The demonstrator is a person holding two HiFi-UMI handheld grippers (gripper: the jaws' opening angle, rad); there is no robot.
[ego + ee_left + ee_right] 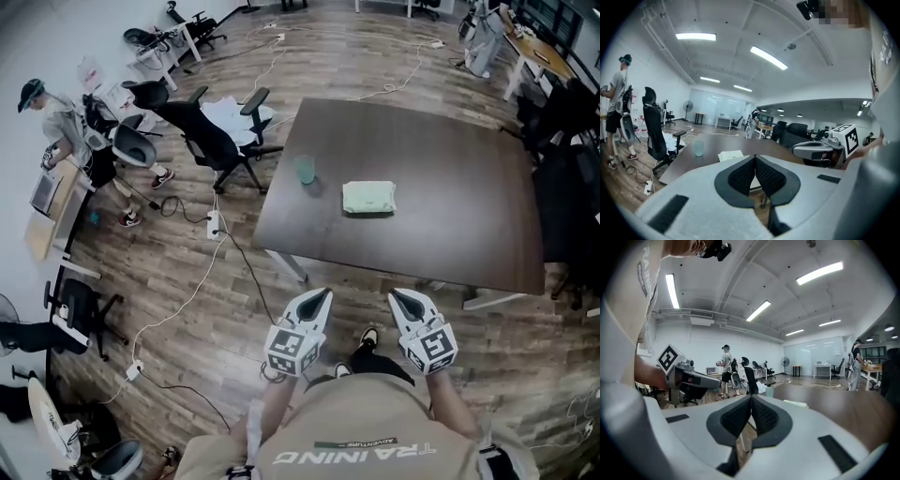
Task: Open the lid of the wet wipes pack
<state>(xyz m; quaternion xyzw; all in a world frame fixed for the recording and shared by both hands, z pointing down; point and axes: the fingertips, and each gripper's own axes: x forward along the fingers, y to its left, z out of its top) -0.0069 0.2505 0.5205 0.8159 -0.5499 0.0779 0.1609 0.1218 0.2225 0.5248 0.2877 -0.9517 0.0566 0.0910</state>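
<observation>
Though head view shows wet wipes pack [368,198] whole, gripper views partly

The wet wipes pack [368,198] lies mid-frame on the desk [450,169], a cup [306,170] left of it. An office chair [211,141] stands beyond the desk's left edge.

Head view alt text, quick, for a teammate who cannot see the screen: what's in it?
The left gripper and right gripper are both shut and empty, held over the wood floor short of a dark table. On it lie a pale green wet wipes pack and, to its left, a translucent cup.
</observation>
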